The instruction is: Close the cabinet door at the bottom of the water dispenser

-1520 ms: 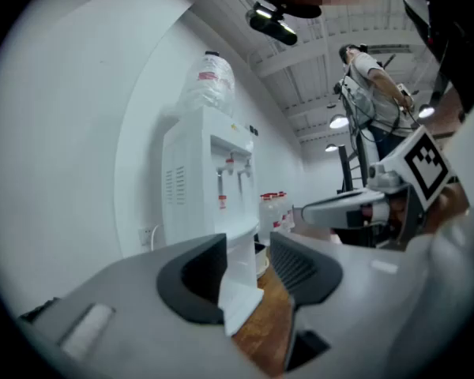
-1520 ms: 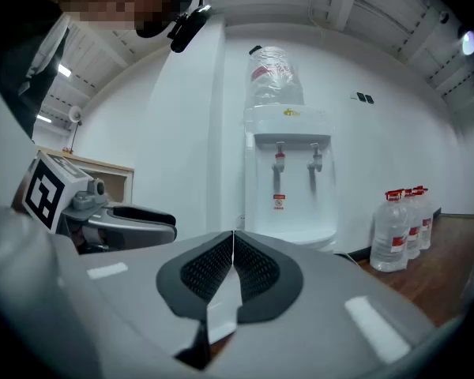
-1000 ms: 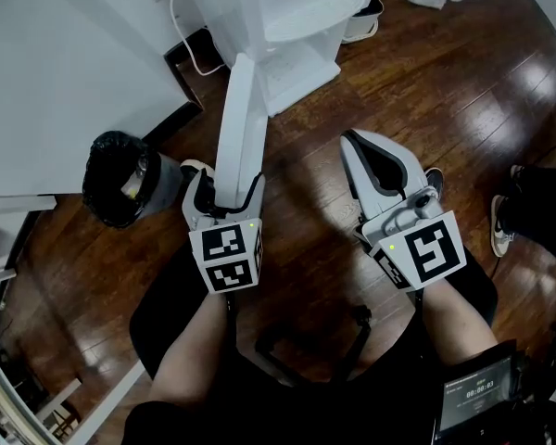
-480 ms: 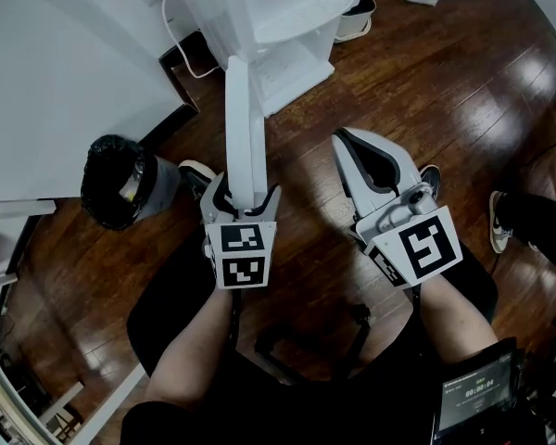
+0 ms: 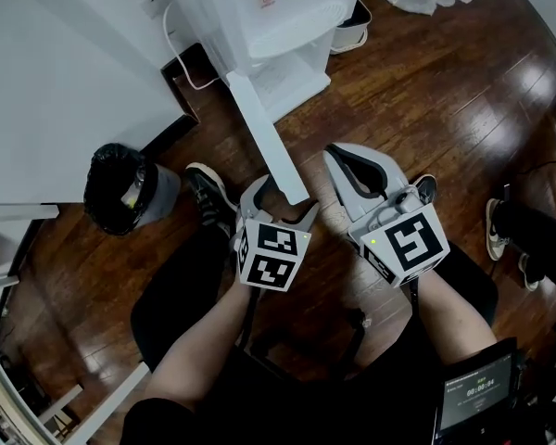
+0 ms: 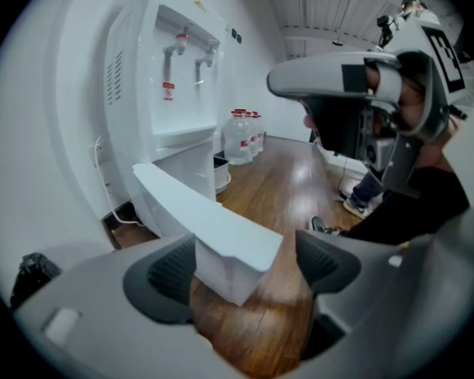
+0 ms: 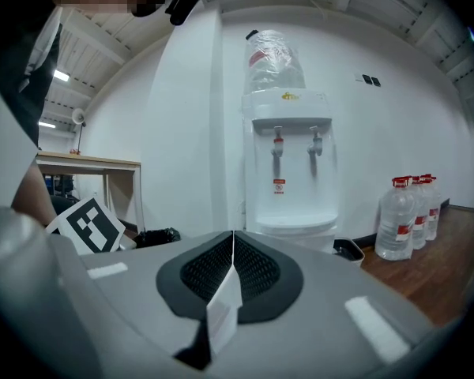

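The white water dispenser [image 5: 278,7] stands at the top of the head view with its bottom cabinet [image 5: 292,72] open. The white cabinet door [image 5: 264,128] sticks out from it at a slant. Its free end lies between the jaws of my left gripper [image 5: 280,200]. In the left gripper view the door [image 6: 197,219] rests against the left pad with a gap to the right pad, and the jaws of the left gripper [image 6: 245,267] are opening. My right gripper [image 5: 338,156] hangs just right of the door end, shut; its pads [image 7: 221,271] meet, facing the dispenser [image 7: 288,172].
A black trash bin [image 5: 120,188] stands by the white wall at the left. A small white bin [image 5: 352,17] and water bottles [image 7: 407,215] sit right of the dispenser. A cable [image 5: 190,68] runs behind it. Another person's shoes [image 5: 510,230] are at the right.
My left gripper has moved right with the door end between its jaws, and the door has swung right, toward the open cabinet. The right gripper has barely moved.
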The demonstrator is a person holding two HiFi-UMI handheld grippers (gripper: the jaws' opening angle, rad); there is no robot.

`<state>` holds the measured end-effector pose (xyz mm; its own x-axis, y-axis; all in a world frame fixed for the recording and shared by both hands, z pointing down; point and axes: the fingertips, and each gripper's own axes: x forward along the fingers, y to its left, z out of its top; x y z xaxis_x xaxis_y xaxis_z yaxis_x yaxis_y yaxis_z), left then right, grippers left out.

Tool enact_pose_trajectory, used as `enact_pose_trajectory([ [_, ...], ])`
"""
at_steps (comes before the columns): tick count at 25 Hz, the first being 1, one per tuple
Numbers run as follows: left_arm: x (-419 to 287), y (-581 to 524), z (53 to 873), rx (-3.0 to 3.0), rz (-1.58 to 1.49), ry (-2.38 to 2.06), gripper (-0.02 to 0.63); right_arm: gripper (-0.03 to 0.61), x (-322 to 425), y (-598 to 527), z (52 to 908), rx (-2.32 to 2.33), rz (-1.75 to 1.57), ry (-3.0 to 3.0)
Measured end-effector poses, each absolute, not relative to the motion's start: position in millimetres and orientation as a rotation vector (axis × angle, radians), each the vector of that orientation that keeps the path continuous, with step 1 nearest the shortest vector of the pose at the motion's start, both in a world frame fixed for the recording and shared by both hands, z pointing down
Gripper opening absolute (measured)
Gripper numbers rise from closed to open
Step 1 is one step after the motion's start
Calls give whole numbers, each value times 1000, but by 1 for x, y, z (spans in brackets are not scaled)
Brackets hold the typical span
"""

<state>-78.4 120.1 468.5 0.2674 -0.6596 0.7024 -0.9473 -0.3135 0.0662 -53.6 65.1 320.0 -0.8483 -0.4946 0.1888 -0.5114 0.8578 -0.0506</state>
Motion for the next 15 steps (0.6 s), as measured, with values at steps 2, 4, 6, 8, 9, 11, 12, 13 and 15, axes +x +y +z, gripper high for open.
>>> enact_pose_trajectory([
  [2, -69, 115, 468, 2093, 793, -1410, 404, 6, -48, 59, 328, 772, 183, -2840],
  [4, -58, 110, 469, 2129, 801, -1365, 410, 35, -43, 54, 338, 762, 220, -2811],
  [6, -47, 104, 469, 2161, 808, -1315, 414, 83, -40, 51, 351, 724, 247, -2768],
  [8, -38, 97, 467, 2192, 816, -1269, 420, 101, -42, 53, 366, 634, 245, -2718],
  [9, -33, 93, 467, 2207, 818, -1245, 424, 108, -45, 56, 373, 579, 233, -2691],
  [11, -25, 87, 466, 2237, 823, -1201, 434, 122, -49, 66, 389, 469, 188, -2628],
  [12, -22, 85, 467, 2249, 827, -1180, 441, 133, -49, 70, 398, 420, 166, -2591],
  [13, -19, 84, 467, 2260, 835, -1160, 450, 135, -48, 74, 408, 378, 155, -2556],
  [15, -13, 82, 467, 2279, 878, -1114, 463, 144, -45, 76, 427, 317, 177, -2497],
])
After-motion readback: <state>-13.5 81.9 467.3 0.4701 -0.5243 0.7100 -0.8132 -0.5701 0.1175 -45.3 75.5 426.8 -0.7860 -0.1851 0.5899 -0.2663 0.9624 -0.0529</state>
